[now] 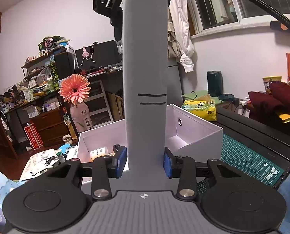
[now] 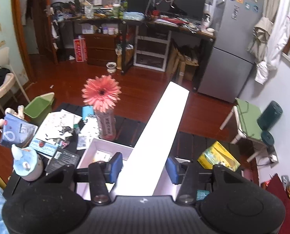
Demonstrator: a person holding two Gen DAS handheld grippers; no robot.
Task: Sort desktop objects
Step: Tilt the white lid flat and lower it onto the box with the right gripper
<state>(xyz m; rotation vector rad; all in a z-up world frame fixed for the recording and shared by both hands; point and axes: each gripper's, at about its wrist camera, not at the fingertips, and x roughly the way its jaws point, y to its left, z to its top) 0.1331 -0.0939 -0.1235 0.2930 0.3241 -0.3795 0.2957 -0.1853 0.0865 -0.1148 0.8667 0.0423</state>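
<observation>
Between the blue pads at the bottom centre of the left wrist view, the left gripper is clenched on a long flat grey panel that rises straight up the middle of the frame. I take it for the lid of the white box open just behind it. Gripping it by its lower edge keeps it upright and clear of the box mouth.

At the bottom centre of the right wrist view, the same panel looks bright white and slants toward the upper right. It lies between the pads of the right gripper, but I see a sliver of gap on each side, so I read that one as released, with the left hand alone carrying the weight. The black shape at the top of the left view may be the right gripper, though I can't be sure.

A small labelled pack sits in the box at lower centre left, so sorting looks underway. My guess is the lid gets laid aside or set back on the box.

The surface is a dark table with a green cutting mat at the right and a yellow tissue pack beyond the box. A pink flower stands in a bottle at centre left, beside loose papers.

The room beyond has a red-brown wooden floor, a green bin at the left, a cluttered desk along the top and a grey fridge at upper right.
</observation>
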